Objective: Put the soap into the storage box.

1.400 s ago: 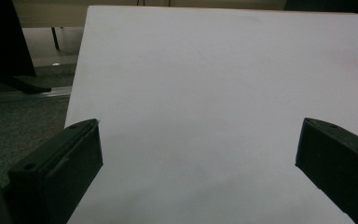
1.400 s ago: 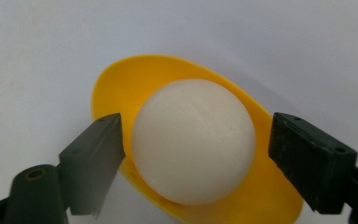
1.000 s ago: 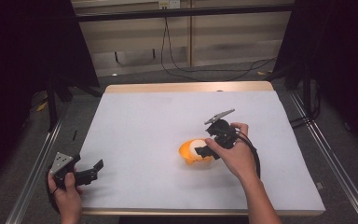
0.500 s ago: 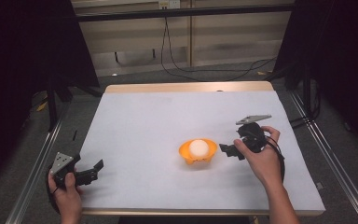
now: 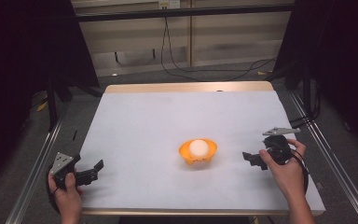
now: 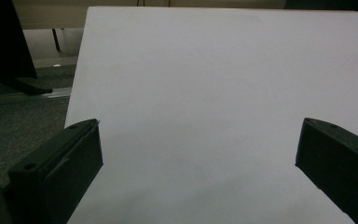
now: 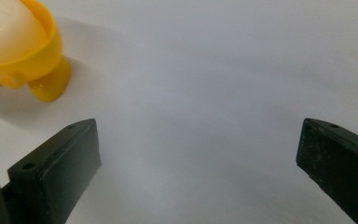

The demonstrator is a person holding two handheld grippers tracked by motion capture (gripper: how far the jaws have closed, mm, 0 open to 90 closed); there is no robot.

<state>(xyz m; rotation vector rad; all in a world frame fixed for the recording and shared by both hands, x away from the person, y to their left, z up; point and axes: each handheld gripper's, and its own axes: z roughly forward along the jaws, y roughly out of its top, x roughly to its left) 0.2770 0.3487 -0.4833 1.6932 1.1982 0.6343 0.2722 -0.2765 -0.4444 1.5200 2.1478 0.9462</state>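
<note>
Since the earlier frames, the right gripper is sitting farther toward the table's right side, well apart from the orange bowl it was pressed against a second ago, and the bowl itself is lying slightly right of where it was. In the high view the bowl is resting on the white table, a little toward the person's side of the middle, with a white ball sitting inside it; how deep the ball is sitting is hard to make out from above. The right gripper's jaws are standing wide apart with nothing between them, as the right gripper view is showing, and there the bowl is being cut off by the upper left corner, so just part of its rim, a stubby foot and a slice of the ball are visible, blurred by closeness. The left gripper is hovering at the near left corner of the table, its jaws likewise spread and empty, with bare white surface ahead of them. Both hands are partly covering the gripper bodies, and the forearms are running off the bottom edge.
</note>
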